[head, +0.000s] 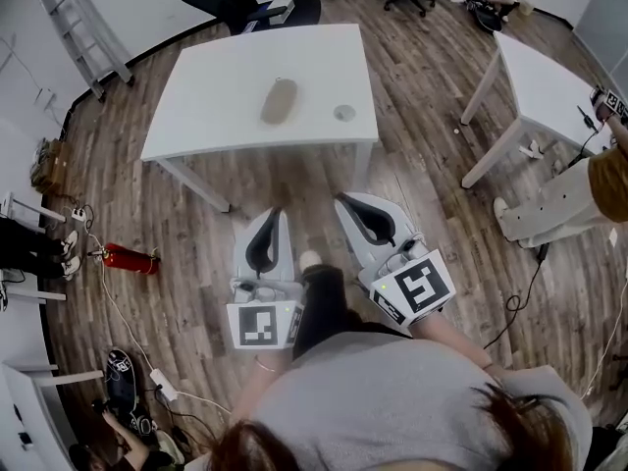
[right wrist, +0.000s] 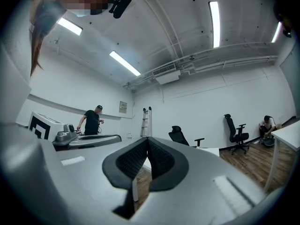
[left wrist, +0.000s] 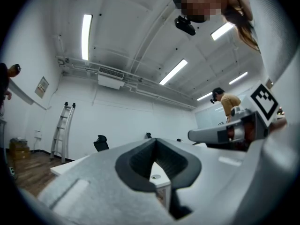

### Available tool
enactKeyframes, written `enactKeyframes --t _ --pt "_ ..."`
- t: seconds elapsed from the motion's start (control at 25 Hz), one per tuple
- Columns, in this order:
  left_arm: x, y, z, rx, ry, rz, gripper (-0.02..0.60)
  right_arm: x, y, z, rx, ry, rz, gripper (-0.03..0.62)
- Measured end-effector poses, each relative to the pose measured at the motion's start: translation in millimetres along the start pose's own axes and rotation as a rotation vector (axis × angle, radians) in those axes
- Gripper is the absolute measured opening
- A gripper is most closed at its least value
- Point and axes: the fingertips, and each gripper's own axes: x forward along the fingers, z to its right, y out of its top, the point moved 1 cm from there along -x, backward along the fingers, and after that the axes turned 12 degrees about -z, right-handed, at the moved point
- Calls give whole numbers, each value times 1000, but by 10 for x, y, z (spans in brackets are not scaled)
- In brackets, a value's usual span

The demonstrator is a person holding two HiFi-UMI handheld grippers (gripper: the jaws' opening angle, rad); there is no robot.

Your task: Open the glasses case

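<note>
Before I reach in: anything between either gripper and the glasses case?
Nothing visible does. The oval tan glasses case lies on the white table, a small grey round object apart at its right. The left gripper and right gripper, both shut, hang short of the table's near edge.

The tan oblong glasses case (head: pixel 280 100) looks matt; whether it is cloth or leather cannot be told. The white rectangular table (head: pixel 216 106) has a smooth, matt top. The brown plank floor (head: pixel 432 77) shows wood grain and a faint sheen. The left gripper (head: pixel 278 214) and right gripper (head: pixel 341 200) have pale grey matt plastic shells and black ribbed pads (right wrist: pixel 126 163). The silver ladder (head: pixel 83 27) at far left looks metal.
</note>
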Motion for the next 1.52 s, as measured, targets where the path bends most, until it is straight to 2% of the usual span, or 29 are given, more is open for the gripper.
enactKeyframes --t 0.2,0.52,1.16,1.52 --pt "208 -116 -109 -24 -6 -21 3 214 -59 71 -37 9 -34 6" --pt "789 -158 -592 -46 -26 -16 3 875 -13 336 -53 9 -47 6" --pt "2039 -49 -1583 -22 -131 -10 3 2224 367 993 -60 -79 -30 6" --pt "2381 -159 -1716 -38 -174 -30 3 2458 342 1202 -35 -117 -50 6"
